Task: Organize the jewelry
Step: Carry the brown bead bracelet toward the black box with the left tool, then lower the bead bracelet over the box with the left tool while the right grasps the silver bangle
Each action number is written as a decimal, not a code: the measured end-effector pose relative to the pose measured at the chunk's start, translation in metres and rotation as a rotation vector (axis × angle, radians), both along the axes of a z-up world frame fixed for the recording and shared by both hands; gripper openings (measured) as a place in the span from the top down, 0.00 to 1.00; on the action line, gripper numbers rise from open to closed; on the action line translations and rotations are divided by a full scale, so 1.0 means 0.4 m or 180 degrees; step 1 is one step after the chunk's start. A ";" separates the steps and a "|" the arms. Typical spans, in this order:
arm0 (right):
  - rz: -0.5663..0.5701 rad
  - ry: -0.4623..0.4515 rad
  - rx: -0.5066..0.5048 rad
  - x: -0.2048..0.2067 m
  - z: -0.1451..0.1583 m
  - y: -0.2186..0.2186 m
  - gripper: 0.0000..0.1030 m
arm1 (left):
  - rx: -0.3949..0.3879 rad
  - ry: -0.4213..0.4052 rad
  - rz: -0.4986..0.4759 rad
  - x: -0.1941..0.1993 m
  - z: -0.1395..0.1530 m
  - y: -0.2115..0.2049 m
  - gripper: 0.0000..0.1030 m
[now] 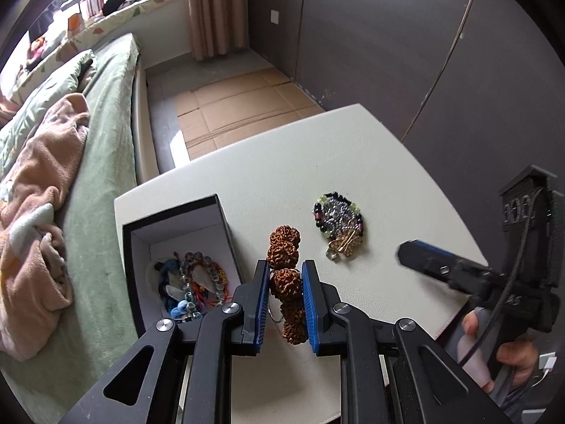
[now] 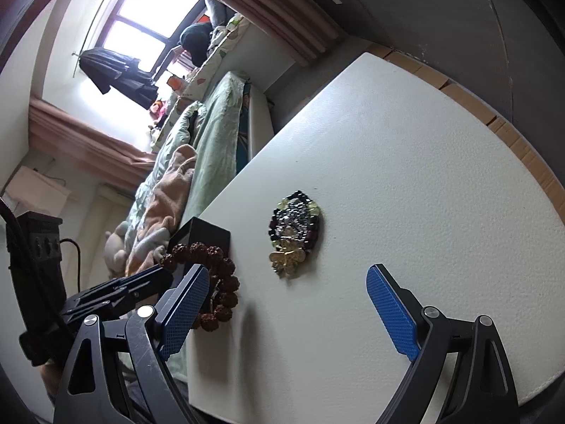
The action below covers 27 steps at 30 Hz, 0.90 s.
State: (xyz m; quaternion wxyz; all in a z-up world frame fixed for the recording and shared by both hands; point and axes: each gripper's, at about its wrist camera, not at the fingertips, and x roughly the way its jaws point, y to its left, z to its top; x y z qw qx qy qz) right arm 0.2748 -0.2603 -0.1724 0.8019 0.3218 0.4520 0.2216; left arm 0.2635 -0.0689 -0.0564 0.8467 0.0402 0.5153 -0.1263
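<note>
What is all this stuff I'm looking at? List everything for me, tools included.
Seed bracelet: one, reddish-brown knobbly beads, pinched in the left tool above the table.
Jewelry pile: one heap, black, green and silver beads with a gold piece, lying on the table right of the bracelet.
Box: one, black outside and white inside, open at the table's left edge, with beaded pieces inside.
Table: one, white, beside the bed.
Bed: one, green cover, peach blanket on it.
Left gripper: black with blue pads, shut on the bracelet.
Right gripper: same colours, open above the table.
</note>
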 end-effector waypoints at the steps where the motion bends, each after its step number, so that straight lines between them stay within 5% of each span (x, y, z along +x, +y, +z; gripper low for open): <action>1: 0.0033 -0.0010 0.0012 0.002 0.004 0.011 0.13 | -0.0040 -0.0022 -0.0008 -0.004 0.010 0.004 0.81; 17: 0.0512 0.0190 0.0059 0.014 -0.021 0.192 0.31 | -0.0290 -0.0281 0.0278 -0.032 0.102 0.164 0.81; 27: 0.0720 0.0203 -0.1007 0.050 0.006 0.290 0.36 | -0.0459 -0.0311 0.0497 -0.046 0.108 0.257 0.81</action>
